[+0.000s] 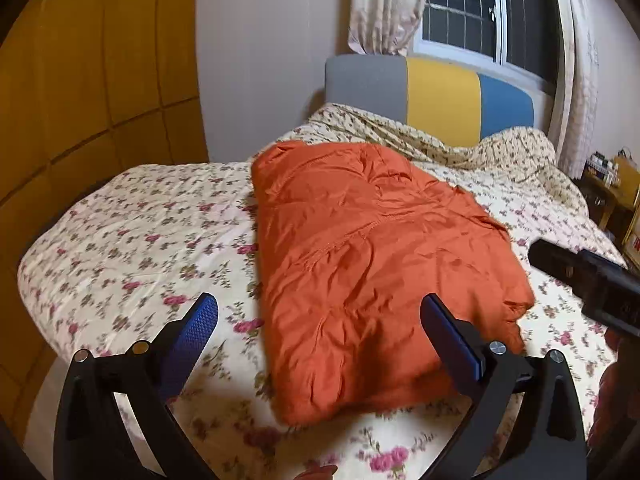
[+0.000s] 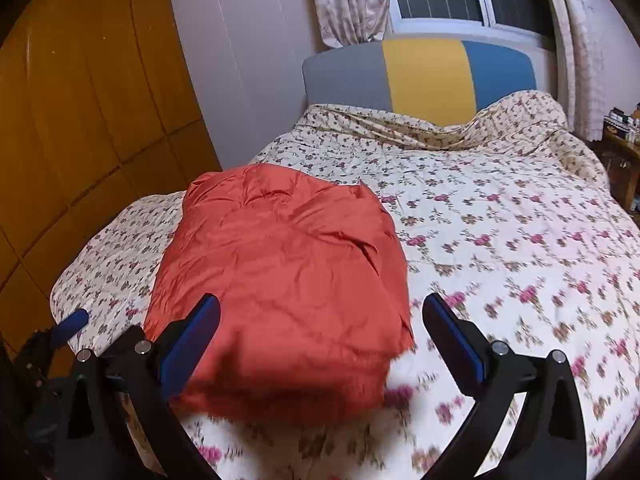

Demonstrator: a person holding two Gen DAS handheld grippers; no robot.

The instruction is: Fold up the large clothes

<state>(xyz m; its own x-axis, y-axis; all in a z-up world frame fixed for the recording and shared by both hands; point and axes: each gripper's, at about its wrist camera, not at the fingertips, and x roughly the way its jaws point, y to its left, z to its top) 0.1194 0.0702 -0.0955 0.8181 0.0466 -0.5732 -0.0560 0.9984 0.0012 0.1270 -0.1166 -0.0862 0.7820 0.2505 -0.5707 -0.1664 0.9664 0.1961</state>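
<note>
An orange puffy jacket [image 1: 372,264] lies folded into a long bundle on the floral bedspread [image 1: 132,240]. My left gripper [image 1: 320,316] is open and empty, held above the bundle's near end. In the right wrist view the same orange jacket [image 2: 288,280] lies on the bedspread [image 2: 520,248], and my right gripper [image 2: 320,316] is open and empty over its near right part. The right gripper's black body [image 1: 588,280] shows at the right edge of the left wrist view. A blue fingertip of the left gripper [image 2: 72,322] shows at the lower left.
A grey, yellow and blue headboard [image 1: 440,96] stands at the far end under a dark window [image 1: 480,8] with curtains. A wooden wardrobe [image 1: 88,72] lines the left side. A bedside table [image 1: 608,188] with small items stands at the right.
</note>
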